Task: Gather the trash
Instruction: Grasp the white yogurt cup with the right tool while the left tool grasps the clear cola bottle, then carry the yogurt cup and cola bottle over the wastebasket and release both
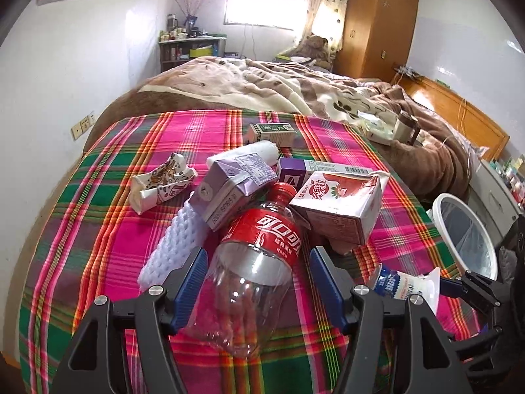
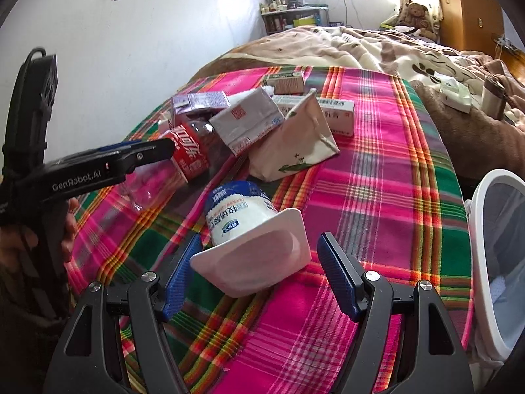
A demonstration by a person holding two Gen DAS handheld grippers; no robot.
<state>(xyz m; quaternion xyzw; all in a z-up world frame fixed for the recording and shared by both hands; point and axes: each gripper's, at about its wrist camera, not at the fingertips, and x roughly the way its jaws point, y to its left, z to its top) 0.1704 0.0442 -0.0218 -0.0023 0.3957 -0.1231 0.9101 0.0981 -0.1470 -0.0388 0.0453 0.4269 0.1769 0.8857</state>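
Lying on its side on the pink, green and orange plaid cloth (image 1: 98,170), the clear cola bottle (image 1: 252,262) is showing a red label with white lettering and a red cap pointing toward the far pile of cartons; it looks empty and its see-through base is sitting near the camera. The left gripper (image 1: 259,282) is straddling the bottle with its blue pads released, a gap showing on each side, so nothing is being grasped. To the right, the white yogurt cup (image 2: 249,229) is lying tipped over, its blue-printed label facing up and its square rim and open mouth turned toward the near side. The right gripper (image 2: 256,275) is standing with jaws spread apart on either side of that rim; the left pad is sitting just beside the rim's corner, the right pad well clear, and no clamping is showing. Behind both, a strawberry milk carton (image 1: 341,207) and a purple carton (image 1: 229,187) are crowding the bottle's neck. A white bin (image 2: 485,262) is standing at the right edge of the bed.
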